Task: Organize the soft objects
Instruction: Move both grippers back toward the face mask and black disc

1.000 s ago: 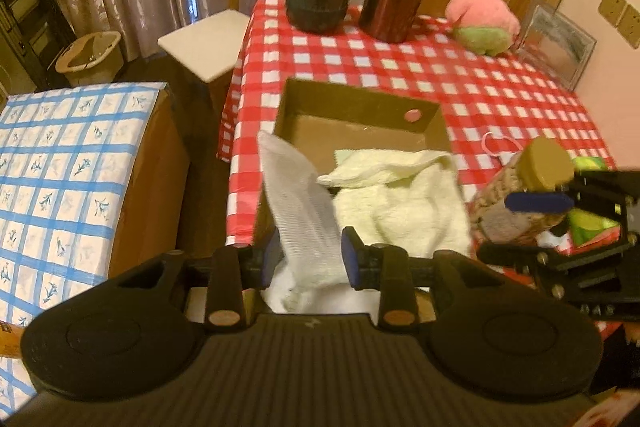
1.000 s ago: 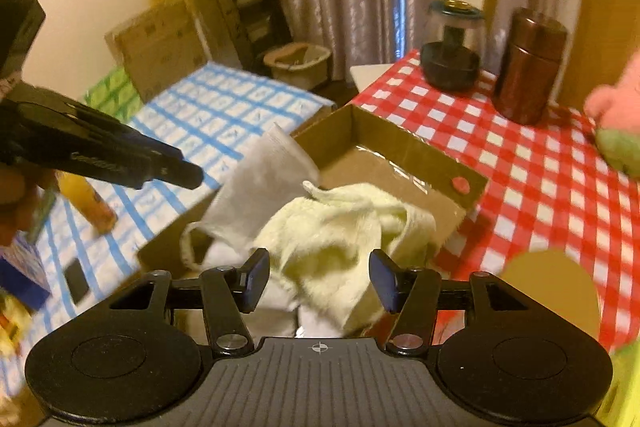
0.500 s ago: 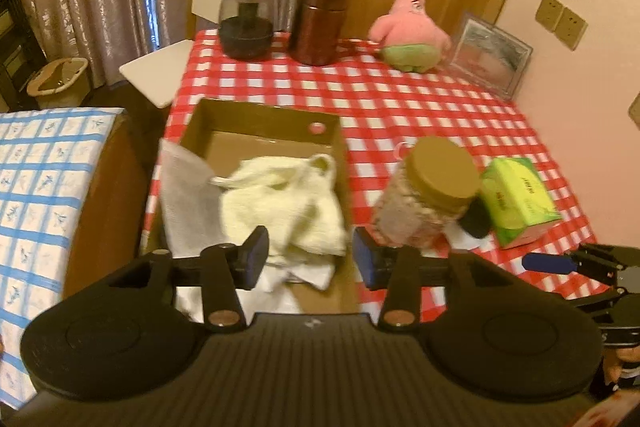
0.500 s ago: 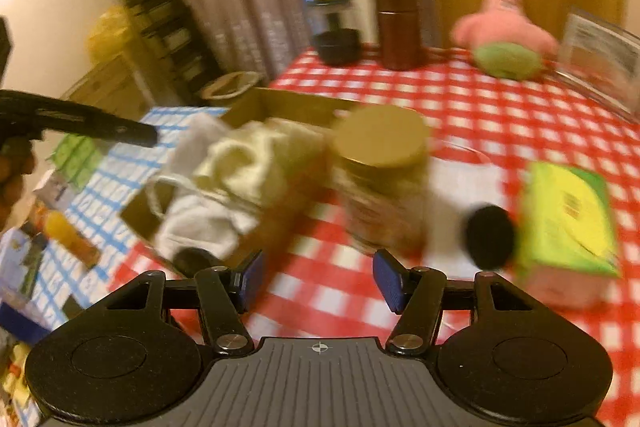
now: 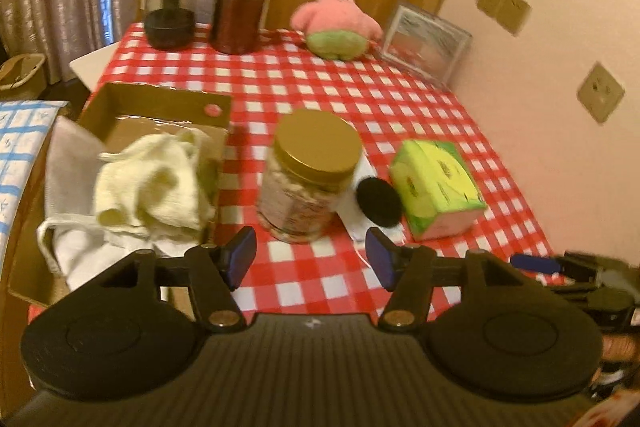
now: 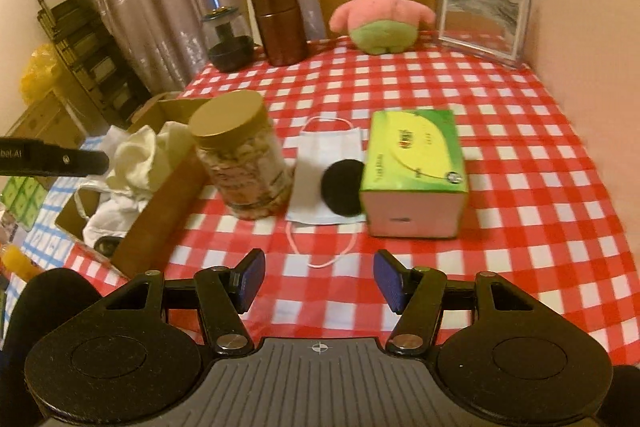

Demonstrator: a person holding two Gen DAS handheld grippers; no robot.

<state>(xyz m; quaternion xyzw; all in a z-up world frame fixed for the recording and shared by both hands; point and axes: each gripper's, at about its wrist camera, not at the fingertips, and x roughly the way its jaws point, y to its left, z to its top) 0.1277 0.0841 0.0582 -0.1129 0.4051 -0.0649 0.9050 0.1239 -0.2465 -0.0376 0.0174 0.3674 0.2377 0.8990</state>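
Two soft things look left to collect on the red-and-white checked tablecloth (image 6: 460,99): the white pleated face mask with pink ear loops (image 6: 320,163) and the round black pad (image 6: 343,189) lying on it, both between the clear plastic jar with a gold lid (image 6: 240,163) and the green-and-yellow tissue box (image 6: 414,173). The pink starfish plush toy (image 6: 380,13) sits well apart at the far edge. Pale yellow towels (image 5: 150,183) and white cloths already lie in the open brown cardboard box (image 5: 160,107) at the table's left edge. My right gripper (image 6: 319,281) hangs over the near cloth with jaws spread wide and nothing between them; my left gripper (image 5: 308,259) is equally wide and empty, just in front of the jar. For the next grab, I judge the right should go forward and low, pinching the mask's near hem where the loop trails toward me, so the thin fabric bunches instead of sliding; the pad may ride along or fall off, so I would lift slowly and keep clear of the jar. My right camera shows the whole mask and its near loop, which the jar mostly hides from the left. My left camera looks down into the box and shows bare floor at its far end.
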